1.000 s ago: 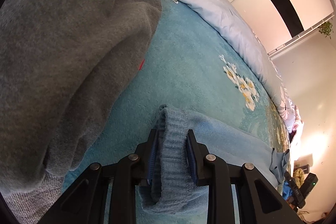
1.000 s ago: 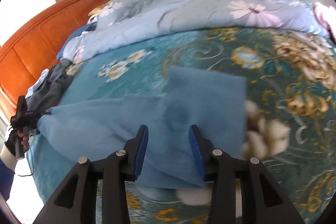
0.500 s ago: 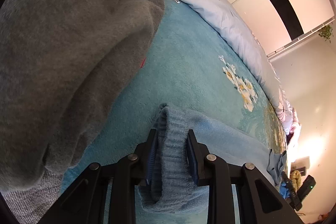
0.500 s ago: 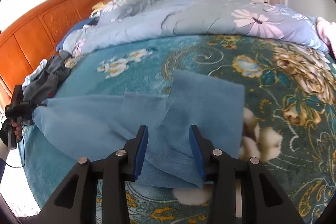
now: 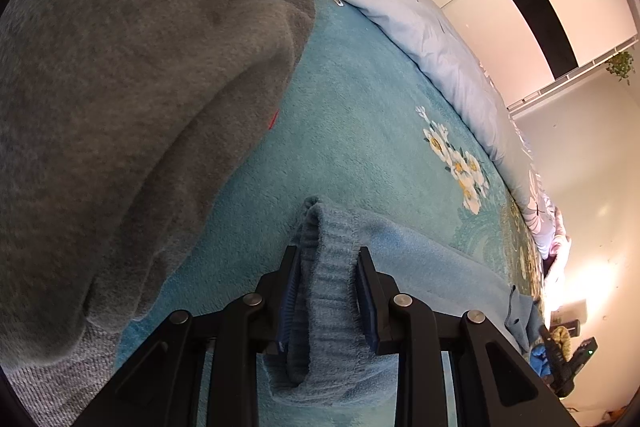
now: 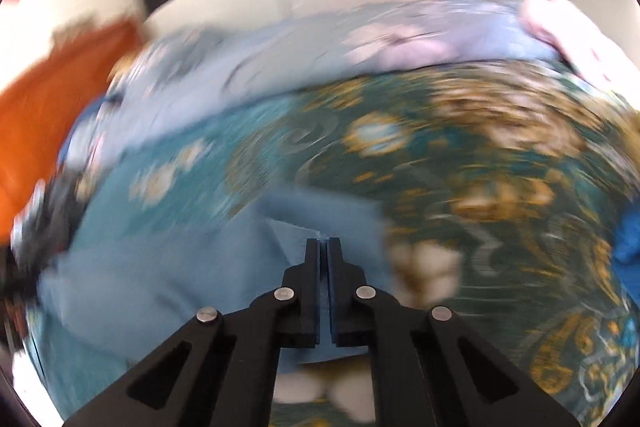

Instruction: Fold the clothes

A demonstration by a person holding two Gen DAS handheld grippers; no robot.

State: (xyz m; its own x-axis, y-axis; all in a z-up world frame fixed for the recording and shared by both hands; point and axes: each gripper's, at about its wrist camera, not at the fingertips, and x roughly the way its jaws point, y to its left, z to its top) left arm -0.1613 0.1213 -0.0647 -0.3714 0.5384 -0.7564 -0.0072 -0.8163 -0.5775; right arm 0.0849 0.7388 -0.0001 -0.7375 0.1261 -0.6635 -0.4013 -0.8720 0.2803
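**Right jaws snapped shut over the blue garment**

Closed within the last half second — right gripper, jaws together low in the centre of a badly blurred frame, fingertips over a raised fold of the blue garment; whether cloth is pinched, cannot tell. Swung sideways too, with the headboard smeared at upper left. Unmoved meanwhile: left gripper, clamped on the garment's ribbed cuff at lower centre, most likely to anchor that end while the other is folded over. Spread flat across the teal bedspread, ready for folding. Heaped at upper left, a grey garment — probably waiting its turn. No brand, label or readable writing anywhere.
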